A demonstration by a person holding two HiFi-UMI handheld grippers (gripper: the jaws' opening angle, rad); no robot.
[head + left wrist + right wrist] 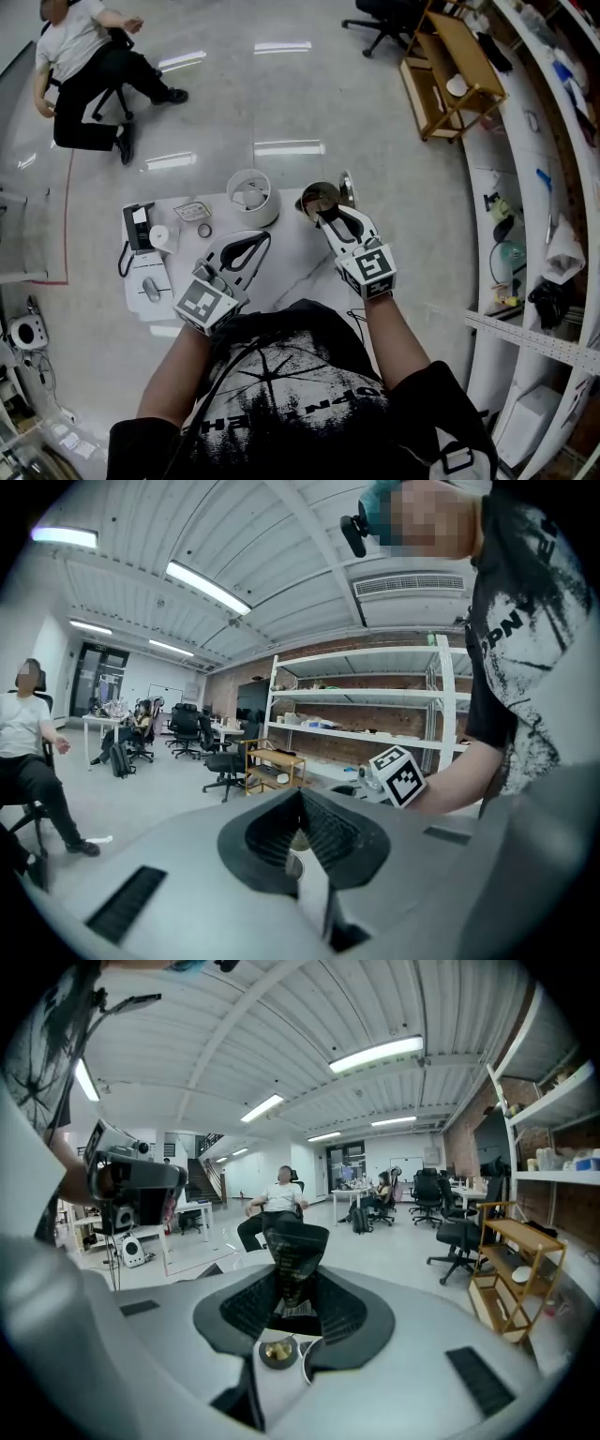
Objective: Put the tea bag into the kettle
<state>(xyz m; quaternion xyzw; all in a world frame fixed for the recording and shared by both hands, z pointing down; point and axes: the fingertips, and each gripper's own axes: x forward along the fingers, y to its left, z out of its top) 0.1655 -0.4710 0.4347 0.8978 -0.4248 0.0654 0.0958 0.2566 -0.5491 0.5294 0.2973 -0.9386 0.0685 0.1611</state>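
Black tea bag (294, 1241), print unreadable, clamped in right gripper (293, 1279) jaws; left gripper (300, 801) jaws shut w/ nothing.

The white table (298, 251), the grey left gripper (264, 238) and the grey right gripper (324, 217) are viewed steeply from above by the head camera. Each gripper view is taken close along its own jaws, almost level. The seated person in a white shirt (75, 56) is shared by all three views, far off.
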